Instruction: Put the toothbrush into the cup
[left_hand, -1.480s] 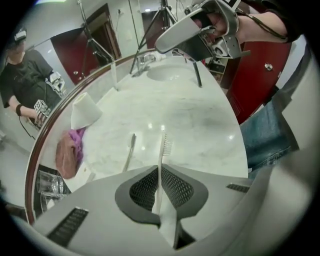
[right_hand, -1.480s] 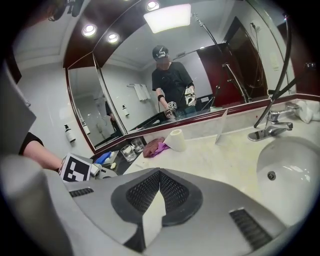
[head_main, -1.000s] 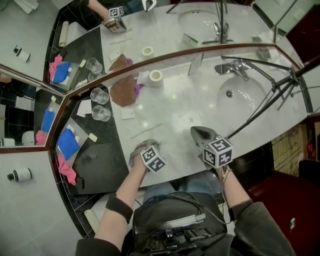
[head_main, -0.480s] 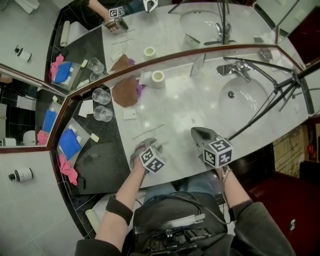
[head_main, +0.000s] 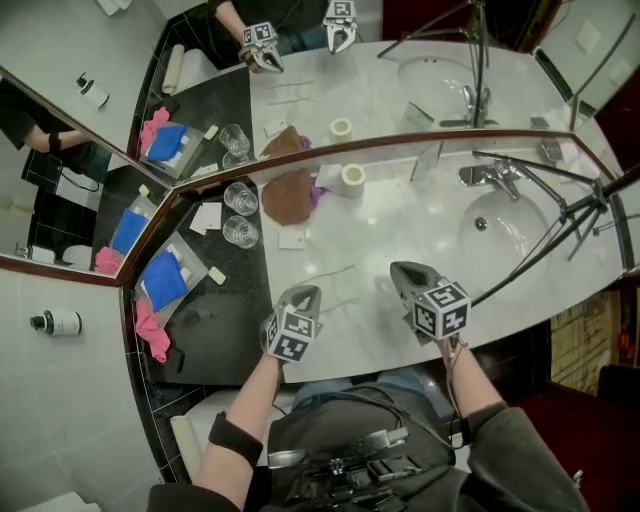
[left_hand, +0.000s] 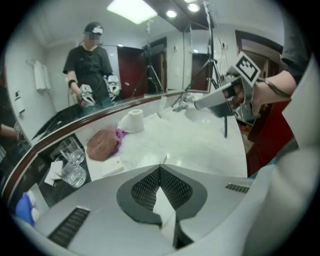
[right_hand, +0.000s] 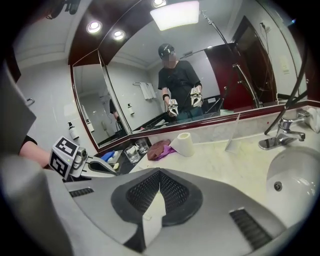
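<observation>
The toothbrush, a thin pale stick, lies on the white marble counter just ahead of my left gripper. In the left gripper view only a short sliver of the toothbrush shows past the tips of my left gripper. That gripper hangs above the counter; its jaws have just been closing and stand shut, with nothing visible between them. My right gripper hovers shut and empty to the right of the toothbrush, as the right gripper view confirms. Two clear glass cups stand upright at the far left.
A toilet roll and a brown cloth lie by the mirror. A small white card is near the cups. The sink and faucet are at the right, crossed by black tripod legs. A black tray holds a blue packet.
My left gripper has lifted off the counter and rolled, its marker cube now turned toward me. The toothbrush stays where it lay. The right gripper has shifted only a little.
</observation>
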